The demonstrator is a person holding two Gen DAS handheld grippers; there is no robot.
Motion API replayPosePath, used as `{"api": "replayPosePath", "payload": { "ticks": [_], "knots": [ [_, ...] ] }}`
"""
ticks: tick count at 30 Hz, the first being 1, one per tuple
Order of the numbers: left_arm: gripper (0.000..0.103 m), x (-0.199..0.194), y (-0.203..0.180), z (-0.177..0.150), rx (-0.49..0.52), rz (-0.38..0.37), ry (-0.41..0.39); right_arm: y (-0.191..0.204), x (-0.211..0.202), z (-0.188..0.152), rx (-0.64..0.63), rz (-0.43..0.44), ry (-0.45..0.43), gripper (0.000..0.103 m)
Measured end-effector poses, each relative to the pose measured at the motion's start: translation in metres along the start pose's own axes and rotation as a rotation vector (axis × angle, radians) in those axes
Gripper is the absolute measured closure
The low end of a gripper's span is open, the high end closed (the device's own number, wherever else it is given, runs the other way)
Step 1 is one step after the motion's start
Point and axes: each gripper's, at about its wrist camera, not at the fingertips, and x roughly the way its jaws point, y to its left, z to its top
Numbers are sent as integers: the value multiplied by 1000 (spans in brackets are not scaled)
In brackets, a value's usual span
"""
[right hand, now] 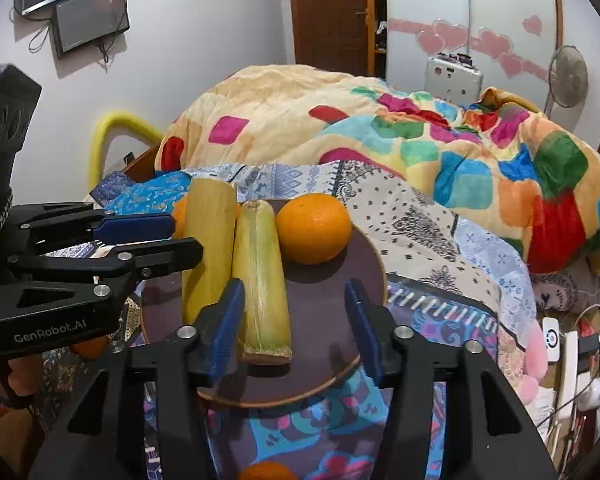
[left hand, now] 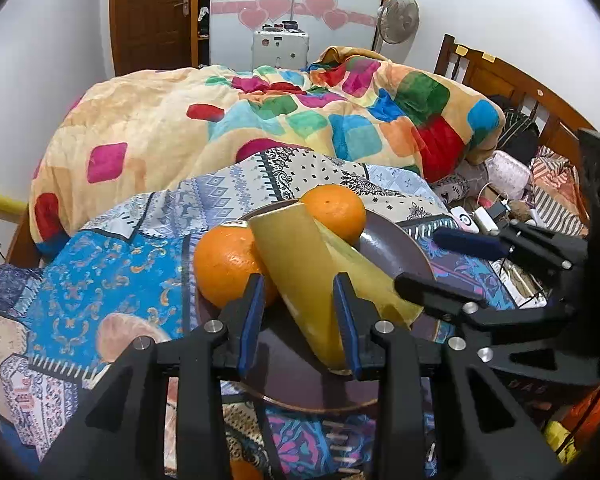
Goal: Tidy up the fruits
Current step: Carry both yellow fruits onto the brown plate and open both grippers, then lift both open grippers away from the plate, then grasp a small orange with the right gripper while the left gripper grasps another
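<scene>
A dark round plate (right hand: 324,300) lies on the patterned bedcloth. On it are two oranges (right hand: 314,228) (left hand: 228,264) and two yellow cane pieces. My left gripper (left hand: 299,284) is shut on the thicker cane piece (left hand: 296,264), whose low end rests on the plate beside the left orange. The thinner cane piece (right hand: 260,280) lies flat on the plate between the fingers of my right gripper (right hand: 294,286). That gripper is open: its left pad is next to the piece, its right pad well clear. Each gripper shows from the side in the other view: the left gripper (right hand: 188,238), the right gripper (left hand: 418,260).
A piled colourful blanket (left hand: 260,120) fills the bed behind the plate. Loose oranges lie off the plate at the near edge (right hand: 266,472) and at the left (right hand: 88,346). Chargers and cables (right hand: 568,360) clutter the right side, by the wooden headboard (left hand: 500,76).
</scene>
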Motion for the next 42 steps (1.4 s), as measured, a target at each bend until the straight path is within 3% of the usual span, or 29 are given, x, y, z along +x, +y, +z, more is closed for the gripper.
{"api": "replayPosePath", "payload": {
  "ticks": [3, 5, 8, 13, 16, 20, 26, 37, 42],
  "knots": [
    [67, -13, -1, -4, 10, 16, -17, 4, -12, -2, -16, -37, -23, 45],
    [65, -23, -1, -7, 12, 24, -34, 6, -22, -3, -26, -55, -43, 35],
    [57, -43, -1, -13, 20, 42, -68, 11, -40, -7, -37, -84, -88, 23],
    [45, -76, -1, -29, 38, 76, -112, 18, -63, -14, -25, -88, -121, 16],
    [36, -92, 2, -40, 38, 89, -131, 22, -73, -22, -11, -112, -137, 0],
    [31, -105, 8, -56, 38, 121, -136, 28, -82, -32, -10, -139, -155, 0],
    [31, -105, 21, -80, 4, 121, -102, 30, -85, -50, 21, -109, -125, 0],
    [31, -77, 27, -117, -21, 98, -19, 19, -69, -82, 88, -146, -53, 0],
    [31, -63, 31, -123, -36, 95, 2, 12, -61, -95, 123, -120, -52, 3]
  ]
}}
